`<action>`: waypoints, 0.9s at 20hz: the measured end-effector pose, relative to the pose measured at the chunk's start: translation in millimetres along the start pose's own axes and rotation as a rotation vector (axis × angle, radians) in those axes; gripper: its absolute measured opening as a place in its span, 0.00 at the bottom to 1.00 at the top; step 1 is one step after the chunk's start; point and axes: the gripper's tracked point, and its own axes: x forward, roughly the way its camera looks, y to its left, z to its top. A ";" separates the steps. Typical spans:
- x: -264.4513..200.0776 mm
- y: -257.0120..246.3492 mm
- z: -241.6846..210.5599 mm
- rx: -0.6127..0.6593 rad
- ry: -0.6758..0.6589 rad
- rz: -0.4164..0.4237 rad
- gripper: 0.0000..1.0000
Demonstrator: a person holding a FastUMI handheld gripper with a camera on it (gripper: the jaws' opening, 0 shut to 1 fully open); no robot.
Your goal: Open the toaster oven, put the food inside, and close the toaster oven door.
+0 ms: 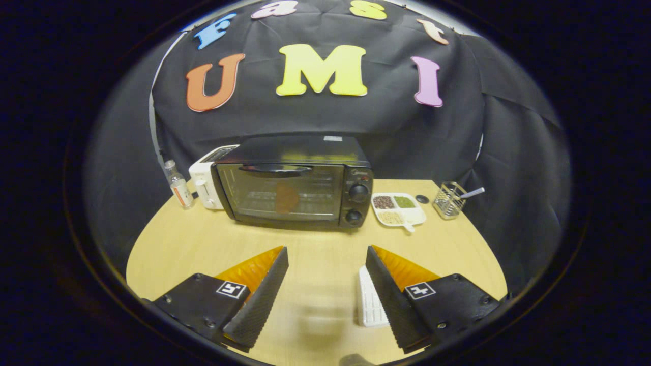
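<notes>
In the gripper view, the gripper (325,264) is held above the pale wooden bench (315,254) with its jaws released and spread wide; nothing is gripped between them. The toaster oven (295,183) is taken as the landmark. It stands on the bench well beyond the jaws, roughly in line with the gap between them. Its glass door is seen shut, with the dark handle running across the top of the door. Through the glass a round brownish piece of food (287,198) is seen inside the oven, on or near the rack; whether it lies on the rack cannot be told. Two knobs (358,193) are set one above the other on the oven's panel, at the side nearer the divided dish.

Just beside the oven, at its far side from the knobs, a white toaster (206,185) is placed, touching or nearly touching it. A small clear bottle (179,189) stands beyond that toaster, away from the oven. On the knob side of the oven a white divided dish (399,209) is set, holding dark, green and pale grains in separate compartments. A small dark disc (422,199) lies just beyond the dish, and a wire basket (449,201) with a utensil in it stands further from the oven. A white ribbed object (370,305) lies on the bench, well nearer than the oven, touching or just beside the jaw on the knob side.
</notes>
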 end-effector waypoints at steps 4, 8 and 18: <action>-34.7 -51.0 -1.8 0.020 -0.009 -0.072 0.98; -82.1 -105.3 29.7 0.049 -0.096 -0.102 0.98; -200.5 -220.2 146.8 0.038 -0.418 -0.117 0.98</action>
